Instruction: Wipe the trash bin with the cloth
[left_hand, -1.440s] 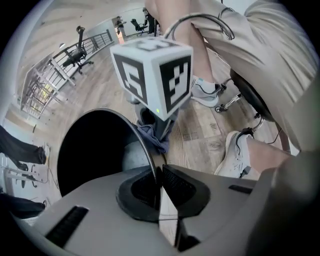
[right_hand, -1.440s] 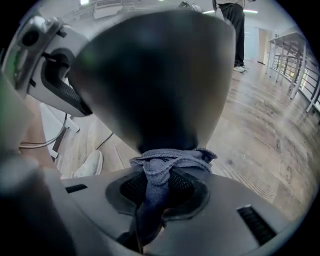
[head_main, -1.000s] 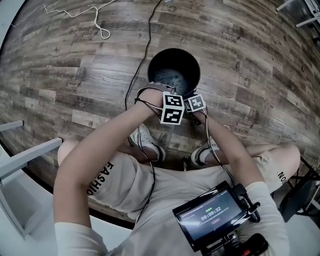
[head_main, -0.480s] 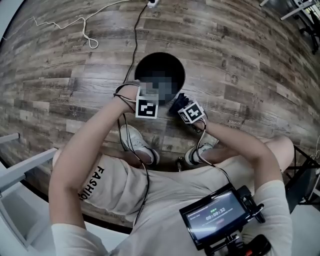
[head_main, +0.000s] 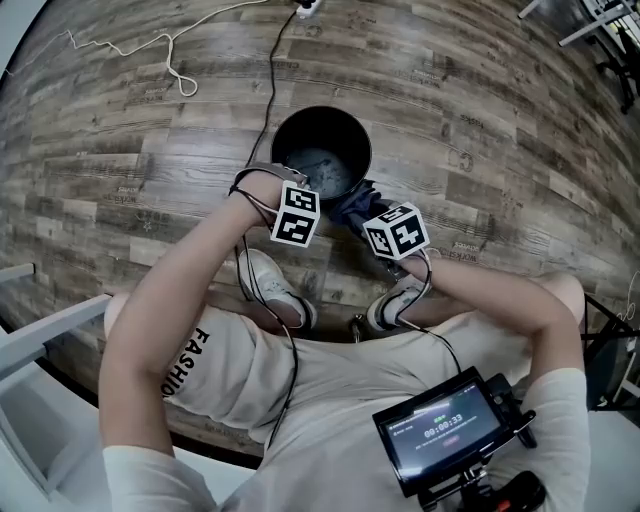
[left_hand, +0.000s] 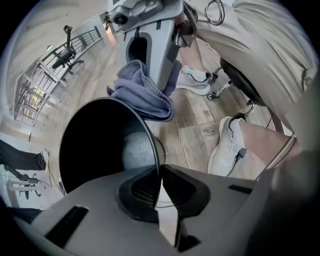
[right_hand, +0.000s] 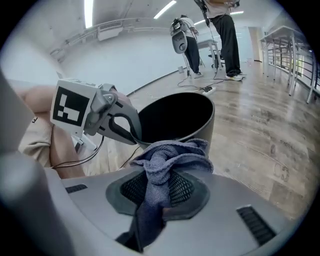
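A black round trash bin (head_main: 320, 150) stands on the wood floor in front of my feet. My left gripper (left_hand: 159, 172) points straight down at the bin's near rim (left_hand: 156, 150). Its jaws have just been closing and are shut on that thin rim, one pad inside and one outside. My right gripper (right_hand: 160, 185) is shut on a bunched blue-grey cloth (right_hand: 167, 162), held above the floor just outside the bin's near right side. In the head view the cloth (head_main: 352, 205) shows between the two marker cubes. The left gripper view has the cloth (left_hand: 142, 95) hanging beside the bin (left_hand: 107, 145).
A black cable (head_main: 272, 60) and a white cord (head_main: 170, 62) run across the floor beyond the bin. My two white shoes (head_main: 275, 285) sit close behind it. White furniture (head_main: 45, 325) stands at my left. People stand far off (right_hand: 225, 22).
The two marker cubes sat together at the bin's near rim; they have drawn apart. The right one has risen and shifted right with the cloth. The left one stays at the rim.
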